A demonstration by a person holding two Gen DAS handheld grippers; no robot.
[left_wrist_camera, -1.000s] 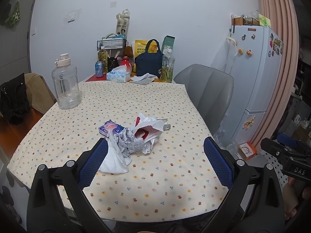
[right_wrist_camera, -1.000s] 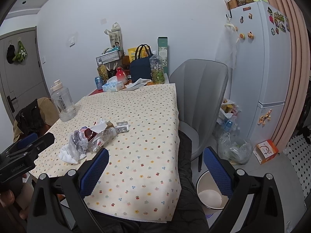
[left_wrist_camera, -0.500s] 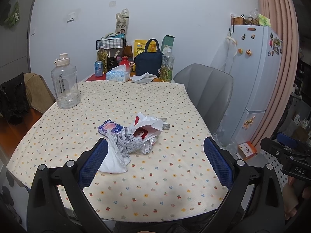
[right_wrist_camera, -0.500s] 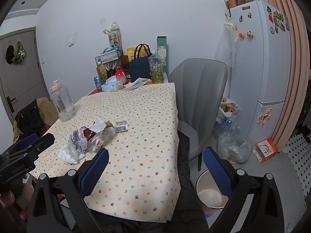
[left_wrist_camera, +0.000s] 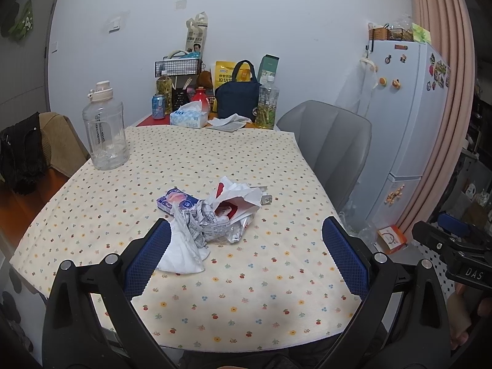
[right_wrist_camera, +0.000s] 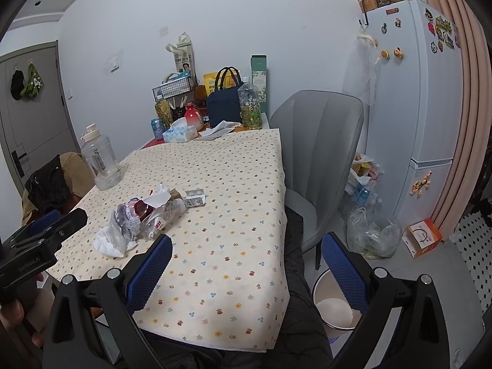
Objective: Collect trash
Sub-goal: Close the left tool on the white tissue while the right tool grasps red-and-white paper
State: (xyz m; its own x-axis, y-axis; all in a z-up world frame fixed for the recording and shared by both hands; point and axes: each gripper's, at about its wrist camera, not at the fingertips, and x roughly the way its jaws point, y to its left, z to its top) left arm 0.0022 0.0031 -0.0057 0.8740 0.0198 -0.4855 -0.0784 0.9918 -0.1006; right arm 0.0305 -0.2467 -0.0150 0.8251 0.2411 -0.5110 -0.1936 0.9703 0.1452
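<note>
A pile of trash (left_wrist_camera: pixel 212 215) lies on the flowered tablecloth (left_wrist_camera: pixel 246 276): a white tissue (left_wrist_camera: pixel 184 252), crumpled printed wrappers, a purple packet (left_wrist_camera: pixel 175 200), a white bag with red inside and a blister pack (left_wrist_camera: pixel 267 199). The right wrist view shows the same pile (right_wrist_camera: pixel 144 215) with a crushed clear bottle (right_wrist_camera: pixel 166 215) and the blister pack (right_wrist_camera: pixel 194 198). My left gripper (left_wrist_camera: pixel 244 256) is open and empty, just in front of the pile. My right gripper (right_wrist_camera: pixel 246 272) is open and empty over the table's right front corner. A white bin (right_wrist_camera: pixel 335 307) stands on the floor below.
A big clear jug (left_wrist_camera: pixel 104 129) stands at the table's left. A tissue box (left_wrist_camera: pixel 189 117), bottles, a can and a navy bag (left_wrist_camera: pixel 236 98) crowd the far end. A grey chair (right_wrist_camera: pixel 319 153) stands at the right, with a fridge (right_wrist_camera: pixel 415 107) and bags on the floor behind.
Both grippers have barely shifted. The left view has drifted slightly, so the jug sits a little further left. The jaws stay open.
</note>
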